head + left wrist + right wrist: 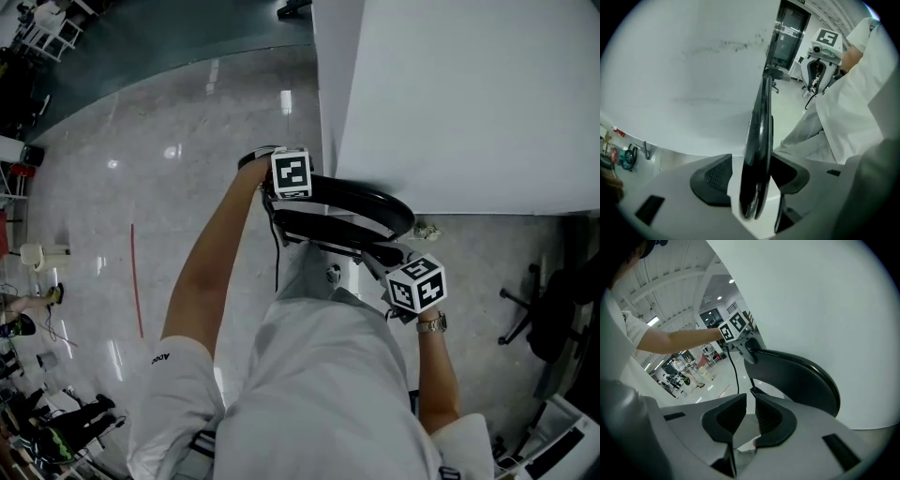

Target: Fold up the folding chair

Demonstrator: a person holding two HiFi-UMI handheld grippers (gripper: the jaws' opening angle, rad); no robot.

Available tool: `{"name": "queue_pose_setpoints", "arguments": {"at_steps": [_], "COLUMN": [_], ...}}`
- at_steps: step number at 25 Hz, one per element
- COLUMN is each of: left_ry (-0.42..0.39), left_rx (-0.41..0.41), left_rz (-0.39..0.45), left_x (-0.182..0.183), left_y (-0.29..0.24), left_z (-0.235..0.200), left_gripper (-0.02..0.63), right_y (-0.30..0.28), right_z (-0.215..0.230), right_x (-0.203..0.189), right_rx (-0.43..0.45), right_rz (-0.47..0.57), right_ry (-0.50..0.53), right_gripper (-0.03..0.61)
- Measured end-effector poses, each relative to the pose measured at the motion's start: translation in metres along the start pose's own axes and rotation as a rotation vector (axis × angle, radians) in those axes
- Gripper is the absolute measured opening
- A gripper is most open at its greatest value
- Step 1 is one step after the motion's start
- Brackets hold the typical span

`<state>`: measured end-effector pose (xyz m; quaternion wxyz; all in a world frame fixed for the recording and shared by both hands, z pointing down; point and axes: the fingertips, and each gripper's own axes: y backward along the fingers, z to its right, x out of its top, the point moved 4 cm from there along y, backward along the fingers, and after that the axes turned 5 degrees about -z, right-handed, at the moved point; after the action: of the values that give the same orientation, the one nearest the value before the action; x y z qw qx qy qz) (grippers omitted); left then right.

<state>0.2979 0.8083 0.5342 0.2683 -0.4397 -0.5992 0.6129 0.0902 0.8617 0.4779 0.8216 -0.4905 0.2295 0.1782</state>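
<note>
Sleeve reads "Ado", its arm reaching folding chair.

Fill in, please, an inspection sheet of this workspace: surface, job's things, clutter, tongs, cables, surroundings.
Surface: glossy grey floor with a red line on it.
Job's things: black folding chair, close beside the white wall.
Clutter: small items at the floor's left edge, too small to tell.
Grippers: left tongs open, with the chair's edge between the pads; right tongs nearly together, and a grip cannot be confirmed.
Cables: black cable hanging below the left tongs.
Surroundings: dark office chair at the right edge of the head view.
</note>
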Motion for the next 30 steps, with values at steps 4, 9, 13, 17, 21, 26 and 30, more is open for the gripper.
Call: {"name": "queue_pose_setpoints", "arguments": {"at_steps": [4,9,13,17,21,26,30], "left_ry": [0.049,0.178,0.323,0.537,0.693,0.883,0.993], "left_rx": [0.124,0.281,0.366,0.418,0.479,0.597,0.672], "left_rz": [0.115,0.26,0.395,0.509,0.59,0.653,0.706], "left_x": [-0.006,-0.026,-0.047,-0.083,-0.138,-0.192,-0.224], "left_y": [0.026,0.066,0.083,0.1,0.108,0.112,0.116], "left_z": [-0.009,0.007,0.041,0.1,0.163,0.243,0.298], "left_gripper": [0.236,0.238,0.237,0.182,0.122,0.056,0.041], "right_y": [-0.005,-0.019,-0.032,-0.053,-0.093,-0.121,-0.13], "right_z": [0.0,-0.019,-0.032,-0.051,-0.094,-0.16,-0.216], "right_x": [0.01,0.017,0.02,0.024,0.03,0.016,0.01], "right_rx": [0.008,0.045,0.1,0.17,0.226,0.276,0.271], "right_rz": [0.011,0.002,0.0,-0.043,-0.1,-0.144,-0.142], "right_ry": [-0.006,0.056,0.085,0.128,0.221,0.307,0.381], "right_gripper": [0.061,0.061,0.054,0.044,0.043,0.04,0.037]}}
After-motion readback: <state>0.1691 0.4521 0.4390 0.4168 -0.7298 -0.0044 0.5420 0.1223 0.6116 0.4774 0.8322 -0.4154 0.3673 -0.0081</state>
